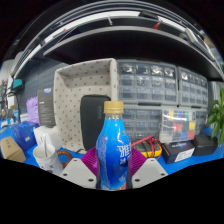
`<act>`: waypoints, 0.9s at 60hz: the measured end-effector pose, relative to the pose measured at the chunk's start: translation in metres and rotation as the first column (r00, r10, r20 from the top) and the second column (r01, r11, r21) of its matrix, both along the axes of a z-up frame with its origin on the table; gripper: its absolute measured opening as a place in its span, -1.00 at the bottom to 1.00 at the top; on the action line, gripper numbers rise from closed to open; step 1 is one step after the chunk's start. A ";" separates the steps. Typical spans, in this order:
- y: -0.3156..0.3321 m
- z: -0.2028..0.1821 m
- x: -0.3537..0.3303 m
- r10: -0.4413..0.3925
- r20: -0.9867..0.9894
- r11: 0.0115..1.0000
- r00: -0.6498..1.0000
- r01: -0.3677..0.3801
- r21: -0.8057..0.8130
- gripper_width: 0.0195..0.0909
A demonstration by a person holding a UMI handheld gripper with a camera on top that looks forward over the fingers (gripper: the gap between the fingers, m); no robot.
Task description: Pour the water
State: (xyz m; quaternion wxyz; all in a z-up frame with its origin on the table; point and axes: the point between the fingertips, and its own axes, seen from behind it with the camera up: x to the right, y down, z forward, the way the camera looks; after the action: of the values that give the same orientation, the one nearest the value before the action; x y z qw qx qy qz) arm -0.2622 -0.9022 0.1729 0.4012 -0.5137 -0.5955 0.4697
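Your gripper [113, 168] has both fingers clamped on the blue bottle [113, 147], which stands upright between the purple pads [90, 160] with its tan cap [114, 107] on top and a printed label facing you. Behind the bottle you see a black chair back [93, 110] against a pale dotted partition [80, 92], and to the right of that a wall of small clear drawer cabinets [160, 92]. A plant [216, 118] stands at the far right, beside a dark box [181, 150] on the blue table [205, 155].
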 end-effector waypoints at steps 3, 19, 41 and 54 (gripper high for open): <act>-0.004 -0.002 0.008 0.010 -0.027 1.000 1.000 -0.009 0.025 -0.56; 0.002 -0.003 0.011 -0.013 0.022 0.999 1.000 0.012 0.043 0.30; 0.000 -0.013 0.170 -0.105 0.229 0.992 0.968 0.086 0.089 0.69; -0.057 0.067 0.234 -0.158 0.244 0.987 0.957 0.146 0.066 0.73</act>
State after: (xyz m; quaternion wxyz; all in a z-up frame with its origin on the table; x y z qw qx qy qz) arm -0.0282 -0.9596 0.2400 0.3705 -0.6029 -0.6108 0.3553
